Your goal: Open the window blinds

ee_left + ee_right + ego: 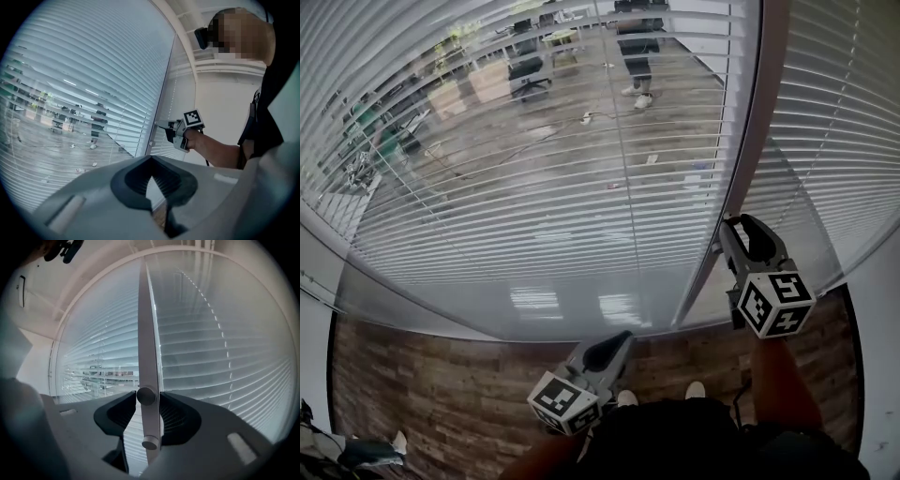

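Observation:
White slatted blinds [534, 187] cover a glass wall, their slats tilted enough to show the room beyond. A pale tilt wand [144, 333] hangs beside the grey mullion [759, 112]. My right gripper [733, 225] is held level at the wand. In the right gripper view the wand stands upright between the jaws of the right gripper [147, 418], which are spread about as wide as the wand and do not clamp it. My left gripper [623, 337] hangs lower and back from the glass. In its own view the left gripper [151, 185] has its jaws parted with nothing between them.
A second blind [834, 141] with a beaded cord [220, 329] hangs to the right of the mullion. Wood floor [441, 394] runs along the foot of the glass. Beyond the glass are desks, chairs and a standing person [637, 56].

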`<state>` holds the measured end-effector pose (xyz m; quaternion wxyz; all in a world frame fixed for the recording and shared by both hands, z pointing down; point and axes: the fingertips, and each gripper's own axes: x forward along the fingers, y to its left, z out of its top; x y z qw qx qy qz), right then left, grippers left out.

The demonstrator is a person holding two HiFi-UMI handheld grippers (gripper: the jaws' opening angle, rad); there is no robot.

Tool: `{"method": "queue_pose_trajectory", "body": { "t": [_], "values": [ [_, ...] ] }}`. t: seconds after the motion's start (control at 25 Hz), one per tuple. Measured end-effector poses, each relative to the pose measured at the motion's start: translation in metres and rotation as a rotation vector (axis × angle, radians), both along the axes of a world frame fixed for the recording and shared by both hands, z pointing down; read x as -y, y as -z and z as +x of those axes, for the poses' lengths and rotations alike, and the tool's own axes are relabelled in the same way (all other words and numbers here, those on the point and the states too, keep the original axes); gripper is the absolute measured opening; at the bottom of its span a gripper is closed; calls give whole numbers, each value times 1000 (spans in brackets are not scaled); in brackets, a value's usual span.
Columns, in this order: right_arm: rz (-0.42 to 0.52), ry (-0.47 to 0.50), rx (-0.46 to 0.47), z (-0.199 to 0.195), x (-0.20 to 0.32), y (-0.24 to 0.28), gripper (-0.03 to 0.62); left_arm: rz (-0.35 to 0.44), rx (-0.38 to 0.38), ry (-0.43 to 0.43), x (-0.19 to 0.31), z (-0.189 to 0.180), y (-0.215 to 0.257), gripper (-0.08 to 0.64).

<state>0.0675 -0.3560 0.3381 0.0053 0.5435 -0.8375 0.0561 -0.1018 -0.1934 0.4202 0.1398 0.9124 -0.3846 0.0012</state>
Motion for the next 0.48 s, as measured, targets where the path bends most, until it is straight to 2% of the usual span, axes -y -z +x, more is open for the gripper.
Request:
{"method": "queue_pose_trajectory", "body": {
  "t": [0.24,0.48],
  "values": [
    [-5,11,43,-2,0,3,171,-2,5,3,1,-1,-2,0],
    [-1,9,-14,-2,1,1,155,4,-2,9,2,0,1,0]
  ]
}}
